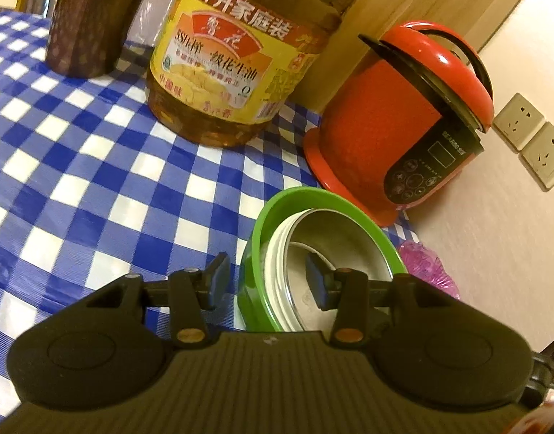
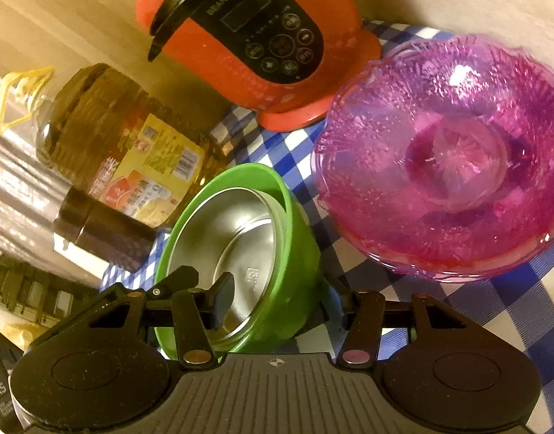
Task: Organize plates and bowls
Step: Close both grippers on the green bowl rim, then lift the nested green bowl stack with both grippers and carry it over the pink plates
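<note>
A: Left wrist view first. The left gripper (image 1: 266,275) is down at the green bowl (image 1: 257,253), one finger outside the near-left wall, the other finger (image 1: 318,282) inside over the steel lining (image 1: 331,238). The jaws stand partly open with the rim between them; whether the pads actually press on it, I cannot tell.

B: And around it?

A: Blue-and-white checked tablecloth (image 1: 96,166). Big oil bottle (image 1: 237,72) far centre, a dark jar (image 1: 85,25) far left, the red cooker (image 1: 403,119) to the right by the wall, and just a sliver of the pink bowl (image 1: 429,267) beyond the green one.

B: Over to the right wrist view.

A: The right gripper (image 2: 277,300) straddles the same green bowl (image 2: 295,238) from the other side: left finger (image 2: 222,300) inside on the steel, the other outside behind the green wall, mostly hidden. Jaws about half open across the wall; a firm grip I cannot confirm. The pink bowl (image 2: 443,166) sits right, just beside the green one, the cooker (image 2: 255,36) far centre, the oil bottle (image 2: 125,144) and jar (image 2: 107,231) left.
</note>
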